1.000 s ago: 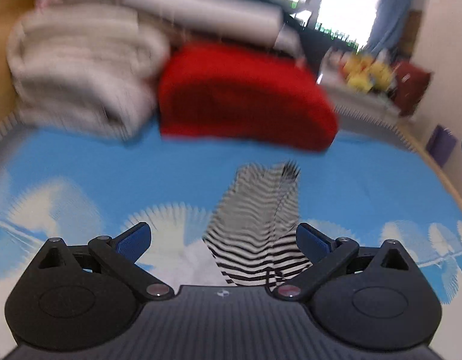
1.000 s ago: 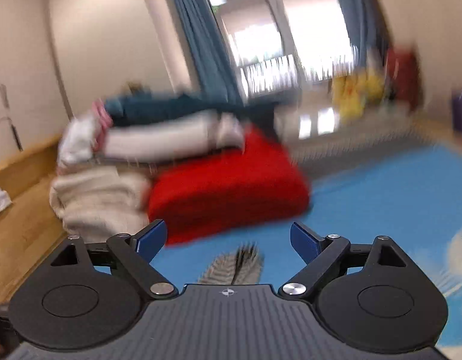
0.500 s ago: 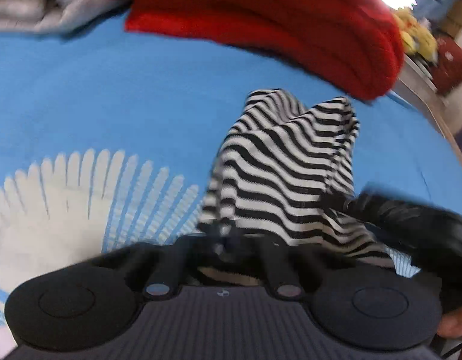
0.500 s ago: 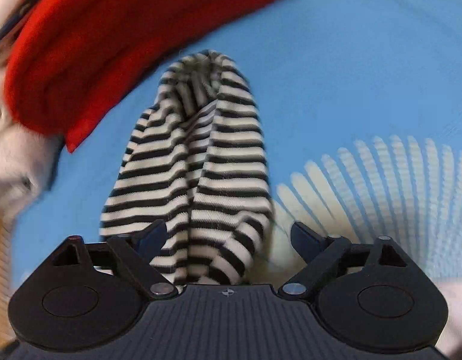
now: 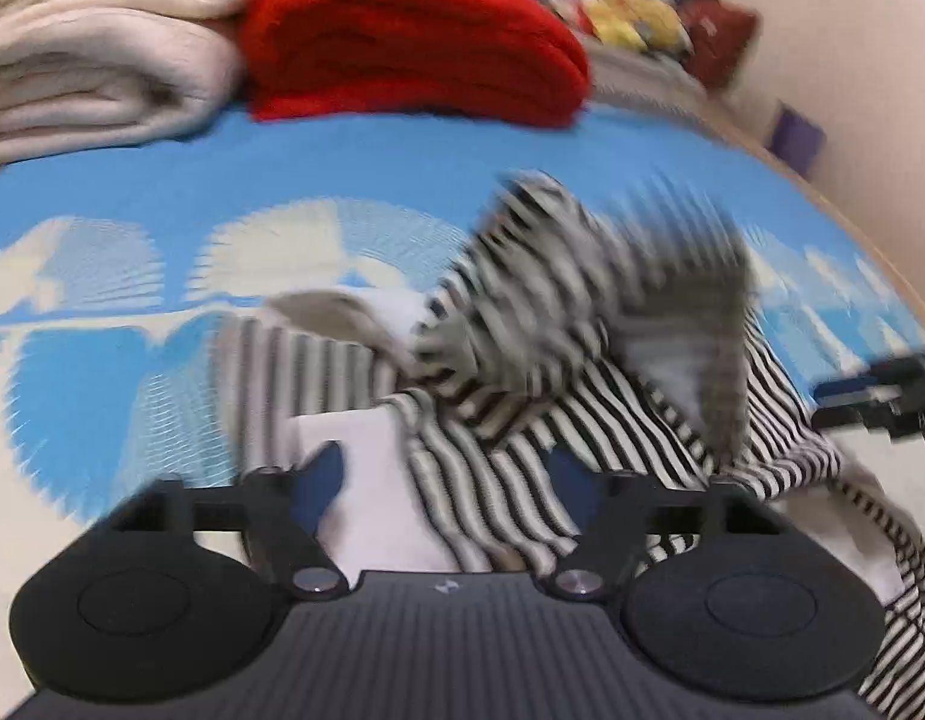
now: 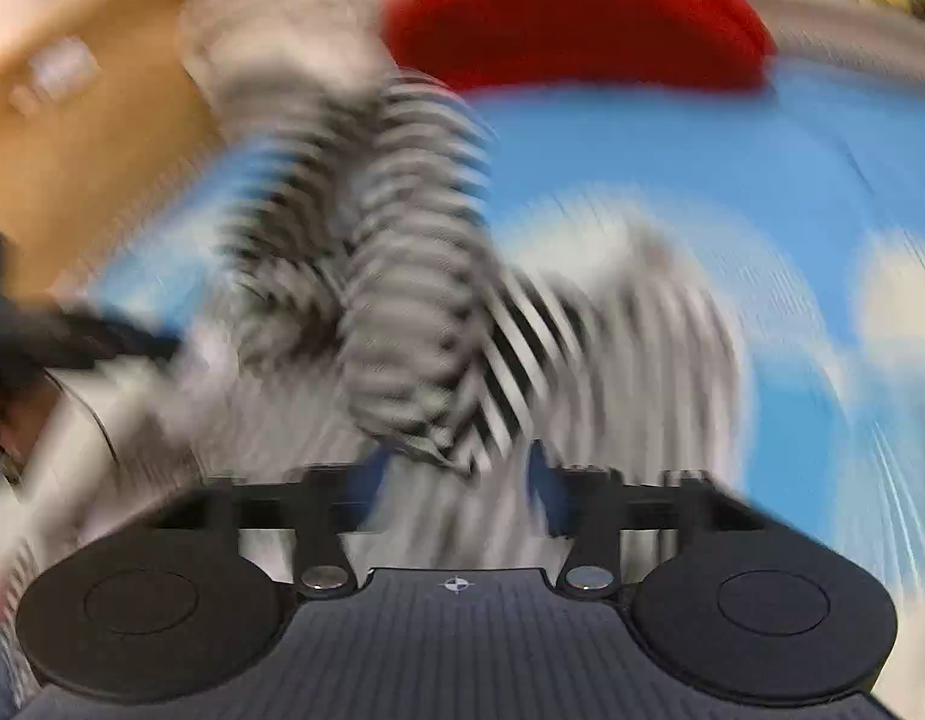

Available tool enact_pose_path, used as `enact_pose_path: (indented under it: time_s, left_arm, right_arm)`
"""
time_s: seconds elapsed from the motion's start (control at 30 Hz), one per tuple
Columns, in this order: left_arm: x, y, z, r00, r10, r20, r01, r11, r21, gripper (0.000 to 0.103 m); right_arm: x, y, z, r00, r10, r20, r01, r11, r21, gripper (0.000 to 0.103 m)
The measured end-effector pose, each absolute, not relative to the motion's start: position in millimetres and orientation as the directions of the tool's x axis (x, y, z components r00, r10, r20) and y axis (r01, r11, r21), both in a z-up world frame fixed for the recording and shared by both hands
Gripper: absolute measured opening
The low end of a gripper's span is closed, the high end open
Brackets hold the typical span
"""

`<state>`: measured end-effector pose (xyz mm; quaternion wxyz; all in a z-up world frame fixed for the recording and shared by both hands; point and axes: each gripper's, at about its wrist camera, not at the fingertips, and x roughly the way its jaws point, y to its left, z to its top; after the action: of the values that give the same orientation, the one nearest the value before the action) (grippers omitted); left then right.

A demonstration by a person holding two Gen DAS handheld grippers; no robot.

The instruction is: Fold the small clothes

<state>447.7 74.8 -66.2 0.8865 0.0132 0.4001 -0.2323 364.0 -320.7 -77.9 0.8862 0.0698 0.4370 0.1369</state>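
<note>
Behind your mat (image 5: pixel 354 162), the cream stack (image 5: pixel 84 54) and red stack (image 5: pixel 414 36) sit folded. Half a second ago your left gripper (image 5: pixel 444 474) pinched the striped top (image 5: pixel 582 324); now both it and the right gripper (image 6: pixel 456 480) are opening over the crumpled top, gripping nothing. Looks like you dropped it, so spread it next.

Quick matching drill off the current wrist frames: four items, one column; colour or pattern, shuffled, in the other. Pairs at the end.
Things:
1. small garment
2. folded blanket
3. folded towels
4. mat

Looks:
A. blue with white fan shapes
B. cream
C. black and white stripes
D. red

Pairs: 1-C, 2-D, 3-B, 4-A
</note>
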Motion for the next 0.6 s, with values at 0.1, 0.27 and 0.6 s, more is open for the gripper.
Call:
enact_pose_path:
  time_s: [0.1, 0.27, 0.6]
  left_arm:
    - [454, 83, -52, 0.584, -0.442, -0.681, 0.395, 0.888, -0.237, 0.092]
    - [485, 47, -46, 0.520, -0.511, -0.684, 0.363, 0.857, -0.365, 0.096]
    - [516, -24, -73, 0.498, -0.302, -0.813, 0.339, 0.931, -0.138, 0.007]
  right_arm:
    - [367, -330, -56, 0.664, 0.285, -0.692, -0.125, 0.954, 0.272, 0.063]
    - [400, -304, -38, 0.647, 0.440, -0.623, -0.181, 0.882, 0.435, 0.071]
    - [449, -227, -84, 0.566, 0.196, -0.801, -0.170, 0.978, 0.120, 0.012]
